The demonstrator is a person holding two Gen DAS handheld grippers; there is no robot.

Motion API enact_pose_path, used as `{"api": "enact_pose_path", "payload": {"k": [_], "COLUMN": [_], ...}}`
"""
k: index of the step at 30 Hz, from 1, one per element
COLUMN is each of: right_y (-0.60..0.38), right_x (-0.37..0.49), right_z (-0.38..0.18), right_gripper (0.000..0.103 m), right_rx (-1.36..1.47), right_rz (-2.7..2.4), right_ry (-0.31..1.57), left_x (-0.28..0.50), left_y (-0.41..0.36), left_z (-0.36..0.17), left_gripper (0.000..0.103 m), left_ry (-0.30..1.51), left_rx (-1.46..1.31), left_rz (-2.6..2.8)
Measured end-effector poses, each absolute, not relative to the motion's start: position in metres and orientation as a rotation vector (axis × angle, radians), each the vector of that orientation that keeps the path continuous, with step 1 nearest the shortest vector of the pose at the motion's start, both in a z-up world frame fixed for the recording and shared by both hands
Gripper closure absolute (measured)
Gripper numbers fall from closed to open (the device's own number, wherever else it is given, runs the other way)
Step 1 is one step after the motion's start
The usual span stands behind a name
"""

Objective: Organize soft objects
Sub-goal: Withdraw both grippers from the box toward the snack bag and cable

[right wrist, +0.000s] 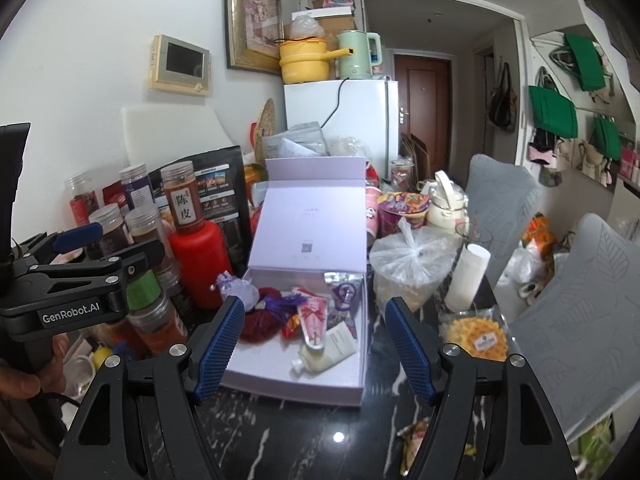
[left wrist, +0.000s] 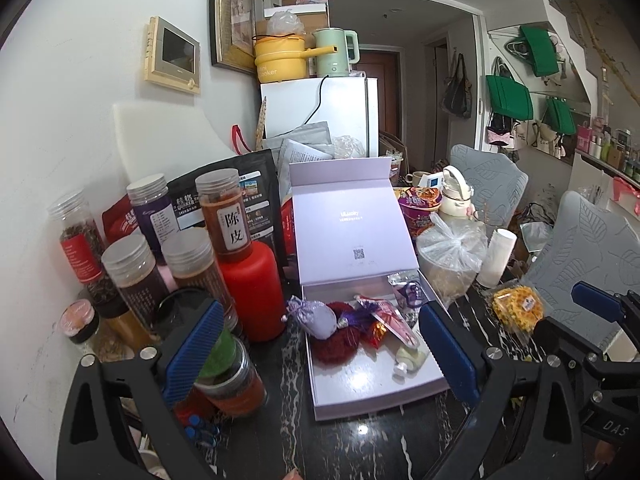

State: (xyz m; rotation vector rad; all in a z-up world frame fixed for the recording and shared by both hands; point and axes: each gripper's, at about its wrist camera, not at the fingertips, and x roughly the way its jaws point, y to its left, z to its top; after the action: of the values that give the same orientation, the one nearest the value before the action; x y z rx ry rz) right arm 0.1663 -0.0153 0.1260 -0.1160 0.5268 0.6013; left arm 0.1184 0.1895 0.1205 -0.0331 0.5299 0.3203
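Right wrist: lilac drawstring pouch, puffy.

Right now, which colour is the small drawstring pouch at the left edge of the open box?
Pale lavender. The pouch shows best in the left wrist view.

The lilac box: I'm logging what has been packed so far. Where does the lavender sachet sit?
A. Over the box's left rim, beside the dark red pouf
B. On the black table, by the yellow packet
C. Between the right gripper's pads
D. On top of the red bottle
A: the sachet lies over the left rim of the box, against the pouf, next to the red bottle.
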Motion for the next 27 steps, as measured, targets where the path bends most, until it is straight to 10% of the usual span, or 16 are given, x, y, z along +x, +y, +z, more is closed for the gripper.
{"api": "enact_pose_path", "payload": {"k": [27], "right_y": [-0.108], "right_x": [0.064], "right_z": [0.098], "right_gripper": [0.025], "right_rx": [-0.099], "right_rz": [0.496], "right_ry": [0.531], "left_x": [0.044], "left_y": [0.105], "left_z": [0.083], "left_gripper": [0.003], "left_ry": [0.555], "left_rx": [-0.052], "left_rz": [0.053]}}
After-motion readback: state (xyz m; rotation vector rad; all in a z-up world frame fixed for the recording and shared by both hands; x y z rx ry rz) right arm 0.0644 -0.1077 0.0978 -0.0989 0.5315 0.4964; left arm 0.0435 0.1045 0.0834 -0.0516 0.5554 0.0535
